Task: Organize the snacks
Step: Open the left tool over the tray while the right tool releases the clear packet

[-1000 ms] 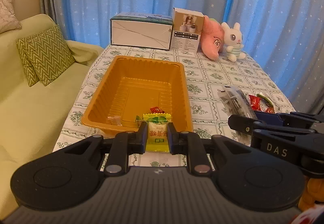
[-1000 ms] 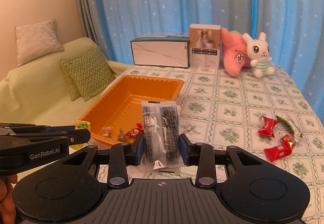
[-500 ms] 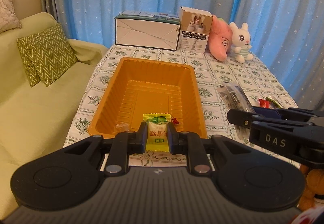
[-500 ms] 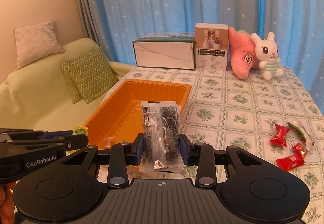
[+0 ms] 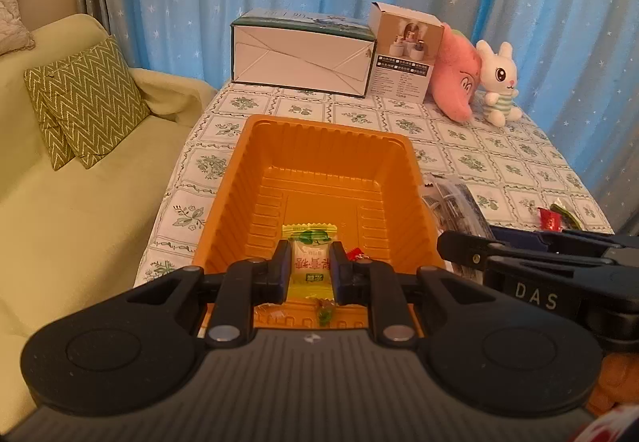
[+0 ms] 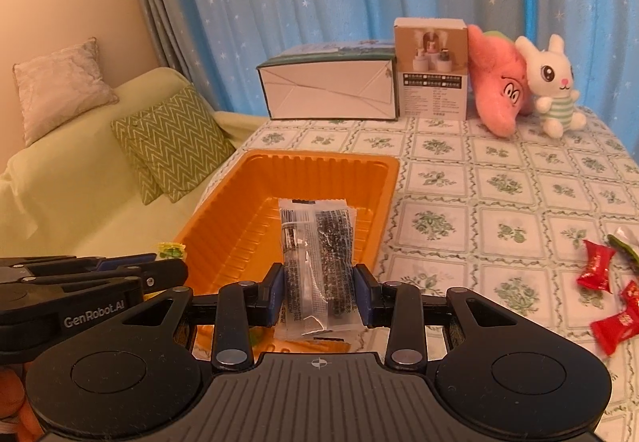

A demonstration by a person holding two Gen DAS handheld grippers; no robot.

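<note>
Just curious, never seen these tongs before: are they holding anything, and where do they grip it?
Left gripper pinches a yellow-green candy by its side edges; right gripper clamps a clear dark-filled packet by its lower sides.

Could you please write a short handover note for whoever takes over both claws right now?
Left claw: shut on a yellow-green candy packet, held over the near end of the orange tray.
Right claw: shut on a clear packet with dark contents, at the tray's near right corner.
Done: a few small wrapped sweets already lie in the tray's near end.
Left: release both packets into the tray, then collect the red candies and the green-wrapped piece lying loose on the tablecloth to the right.
</note>
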